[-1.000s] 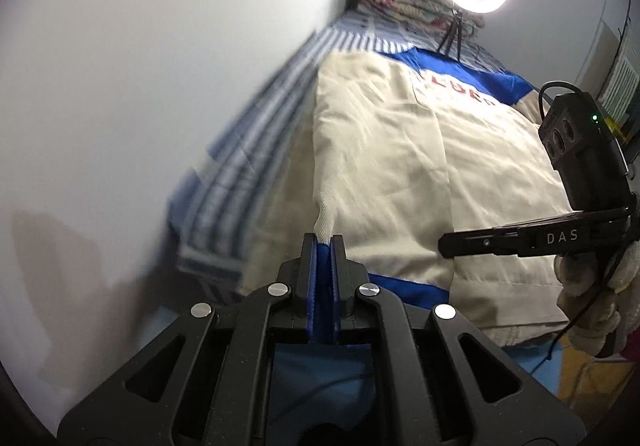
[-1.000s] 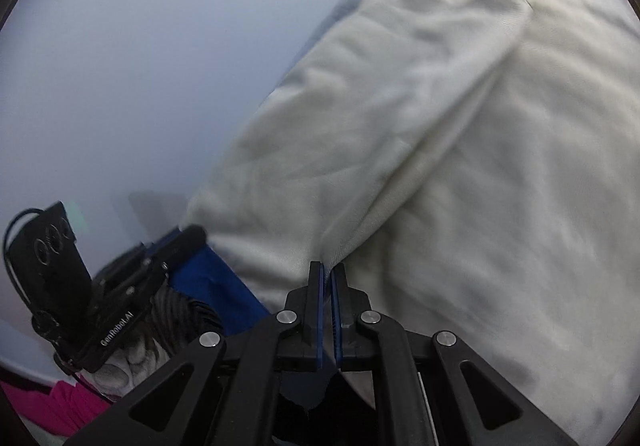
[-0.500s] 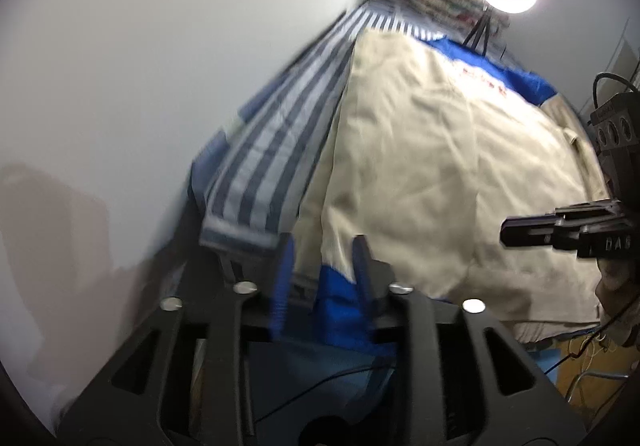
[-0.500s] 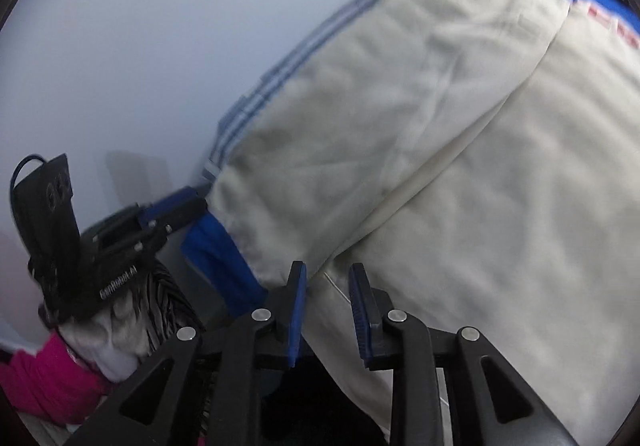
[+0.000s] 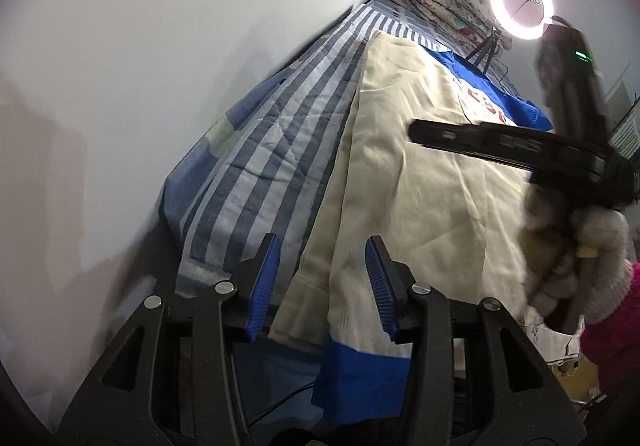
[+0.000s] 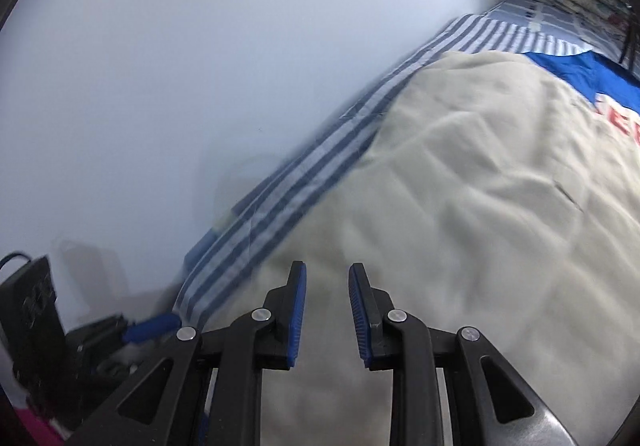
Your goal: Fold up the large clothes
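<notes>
Cream garment (image 5: 420,182) beneath parted left tool (image 5: 322,278).

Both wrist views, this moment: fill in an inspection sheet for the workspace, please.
Surface: bed under a blue-and-white striped sheet, pushed against a white wall.
Job's things: large cream garment with blue trim and red lettering, spread flat on the bed, hem hanging over the near edge.
Clutter: rolled floral quilt at the far end.
Grippers: left gripper open, jaws have just been opening, astride the garment's hem without pressing it; right gripper open, jaws just opened, above the cloth, nothing gripped.
Cables: thin dark cable below the hem.
Surroundings: lit ring light on a tripod; a pink sleeve at the right edge.
</notes>
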`<state>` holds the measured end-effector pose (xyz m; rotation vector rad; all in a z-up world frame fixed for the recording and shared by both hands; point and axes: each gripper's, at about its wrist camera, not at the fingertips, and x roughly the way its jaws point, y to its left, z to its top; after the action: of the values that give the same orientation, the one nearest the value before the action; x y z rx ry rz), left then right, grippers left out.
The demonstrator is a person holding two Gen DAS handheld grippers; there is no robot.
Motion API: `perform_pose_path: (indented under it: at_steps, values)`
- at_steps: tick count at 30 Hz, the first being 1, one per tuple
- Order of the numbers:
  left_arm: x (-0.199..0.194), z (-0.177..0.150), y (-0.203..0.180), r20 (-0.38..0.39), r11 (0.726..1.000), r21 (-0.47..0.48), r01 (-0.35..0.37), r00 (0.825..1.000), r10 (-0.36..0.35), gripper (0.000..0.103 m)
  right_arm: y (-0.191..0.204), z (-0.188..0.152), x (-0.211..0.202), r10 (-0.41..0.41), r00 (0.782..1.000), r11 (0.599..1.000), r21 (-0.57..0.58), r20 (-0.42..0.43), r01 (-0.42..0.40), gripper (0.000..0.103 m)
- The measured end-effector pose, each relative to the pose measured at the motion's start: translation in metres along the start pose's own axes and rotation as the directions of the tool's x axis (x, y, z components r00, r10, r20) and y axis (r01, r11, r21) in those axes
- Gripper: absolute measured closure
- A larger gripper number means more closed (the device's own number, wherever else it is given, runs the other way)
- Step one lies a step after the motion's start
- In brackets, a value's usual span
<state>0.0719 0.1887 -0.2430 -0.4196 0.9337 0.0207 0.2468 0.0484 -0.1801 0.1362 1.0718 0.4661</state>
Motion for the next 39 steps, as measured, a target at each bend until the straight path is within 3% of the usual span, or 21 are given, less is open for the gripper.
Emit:
perform_pose_path:
  at_steps: [5, 8, 10, 14, 16, 19, 24, 28, 31, 35, 36, 39]
  values:
    - [0.014, -0.001, -0.004, -0.039, 0.999, 0.04, -0.011, 0.999, 0.012, 0.058, -0.001, 0.0, 0.051, -0.039, 0.997, 0.999, 0.016, -0.065, 0.041, 0.08]
    - [0.024, -0.005, -0.002, -0.076, 1.0, 0.03, 0.006, 0.997, -0.004, 0.059, 0.001, -0.003, 0.057, -0.041, 0.998, 0.999, 0.005, -0.041, 0.041, 0.08]
    - [0.028, -0.008, -0.005, -0.083, 0.999, 0.048, -0.012, 0.996, 0.016, 0.071, 0.001, -0.001, 0.055, -0.028, 0.997, 1.0, 0.008, -0.069, 0.029, 0.081]
    - [0.021, -0.009, -0.009, -0.043, 0.997, 0.073, -0.029, 0.999, 0.033, 0.086, -0.005, -0.009, 0.025, 0.002, 0.999, 1.0, 0.021, -0.046, -0.001, 0.079]
    - [0.018, -0.008, -0.01, -0.026, 0.997, 0.077, -0.029, 0.999, 0.031, 0.087, -0.011, -0.021, 0.009, -0.03, 0.999, 0.999, 0.03, -0.033, 0.031, 0.078]
    - [0.009, -0.009, -0.018, 0.007, 0.994, 0.099, -0.035, 0.999, 0.035, 0.088, -0.032, -0.04, -0.01, -0.087, 0.996, 0.993, 0.082, -0.018, 0.088, 0.067]
    - [-0.006, -0.009, -0.035, 0.058, 0.989, 0.144, -0.027, 0.998, 0.019, 0.09, -0.055, -0.047, 0.001, -0.088, 0.995, 0.984, 0.149, -0.054, 0.095, 0.07]
    - [-0.012, -0.008, -0.046, 0.082, 0.983, 0.178, -0.043, 0.996, 0.029, 0.09, -0.041, -0.036, 0.005, -0.137, 0.984, 0.989, 0.042, -0.111, 0.143, 0.07]
    - [-0.016, -0.009, -0.049, 0.091, 0.982, 0.186, -0.041, 0.996, 0.024, 0.091, -0.044, -0.019, -0.01, -0.053, 0.993, 0.991, 0.114, -0.109, 0.065, 0.07]
    - [-0.018, -0.011, -0.056, 0.105, 0.976, 0.211, -0.051, 0.994, 0.029, 0.092, -0.042, 0.02, -0.017, 0.006, 0.997, 0.986, 0.167, -0.077, 0.007, 0.052]
    - [-0.016, -0.01, -0.058, 0.105, 0.975, 0.215, -0.053, 0.994, 0.031, 0.099, -0.039, 0.03, -0.014, 0.018, 0.996, 0.986, 0.166, -0.086, -0.003, 0.05]
    - [-0.016, -0.011, -0.062, 0.108, 0.971, 0.233, -0.058, 0.994, 0.033, 0.099, -0.034, 0.058, 0.0, -0.013, 0.996, 0.987, 0.159, -0.092, 0.028, 0.05]
